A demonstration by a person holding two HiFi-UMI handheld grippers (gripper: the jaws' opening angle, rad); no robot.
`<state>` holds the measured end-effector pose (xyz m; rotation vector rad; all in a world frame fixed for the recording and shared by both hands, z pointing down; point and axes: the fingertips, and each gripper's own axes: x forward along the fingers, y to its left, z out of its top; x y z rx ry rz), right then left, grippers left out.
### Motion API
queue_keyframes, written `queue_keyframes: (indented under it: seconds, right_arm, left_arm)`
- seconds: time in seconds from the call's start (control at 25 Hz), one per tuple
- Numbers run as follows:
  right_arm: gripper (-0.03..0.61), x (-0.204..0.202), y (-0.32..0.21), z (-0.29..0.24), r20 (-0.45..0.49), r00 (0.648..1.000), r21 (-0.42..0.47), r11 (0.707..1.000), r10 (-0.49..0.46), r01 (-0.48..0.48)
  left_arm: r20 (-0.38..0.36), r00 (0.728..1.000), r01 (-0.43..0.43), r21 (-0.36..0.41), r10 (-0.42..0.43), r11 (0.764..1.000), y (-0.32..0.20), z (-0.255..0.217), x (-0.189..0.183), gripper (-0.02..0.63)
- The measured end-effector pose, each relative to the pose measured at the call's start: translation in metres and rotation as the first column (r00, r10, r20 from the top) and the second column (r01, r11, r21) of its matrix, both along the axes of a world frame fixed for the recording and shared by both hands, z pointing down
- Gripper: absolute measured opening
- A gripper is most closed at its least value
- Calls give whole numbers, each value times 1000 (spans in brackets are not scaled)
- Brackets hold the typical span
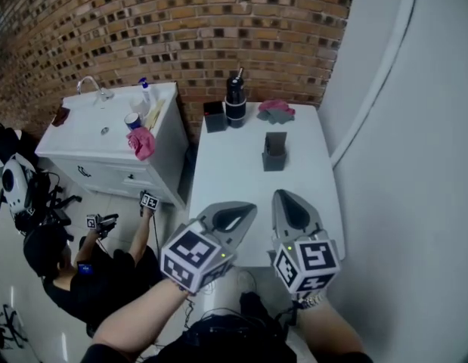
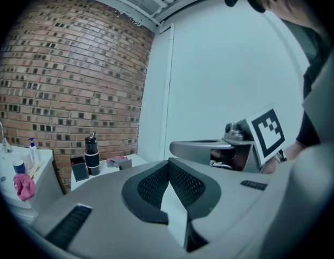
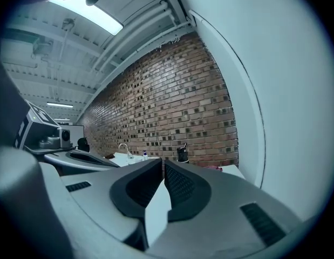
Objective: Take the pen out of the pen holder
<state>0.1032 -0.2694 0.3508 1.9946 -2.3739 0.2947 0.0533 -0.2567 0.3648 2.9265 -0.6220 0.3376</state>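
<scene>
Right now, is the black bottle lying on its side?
No, the black bottle stands upright at the white table's far end.

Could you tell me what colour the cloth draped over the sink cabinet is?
The cloth is pink; the head view shows it best.

Rough brick made the wall point(image 1: 181, 21) at twelve o'clock; the table point(image 1: 234, 172) looked smooth matt white; the rag point(image 1: 141, 142) at ten was soft cloth.

The pen holder point(image 1: 274, 151), at twelve o'clock from my right gripper point(image 1: 285, 197), is too small to show a pen. My forearms point(image 1: 135, 320) are cut off at six o'clock.
</scene>
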Motion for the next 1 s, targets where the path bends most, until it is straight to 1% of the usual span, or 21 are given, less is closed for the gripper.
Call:
queue_keyframes:
  seconds: [0.36,0.72,0.8,1.0]
  right_arm:
    - [49,41,-77,37,18,1000,-78,997,-8,10]
    - [80,68,-160,92,12,1000,-169,985,-21,23]
    - [81,74,-177,107,-2,1000,-191,981,-21,20]
    - [110,85,-217,141,-25,999,-243,970,-20,14]
  left_arm:
    - [41,999,31,-68,-28,997,-67,32,39,3]
    - [93,993,82,-135,-69,988,-132,75,61,3]
    - [105,991,95,-153,-79,984,-147,84,63,3]
    - [123,988,121,-193,-98,974,-180,105,69,3]
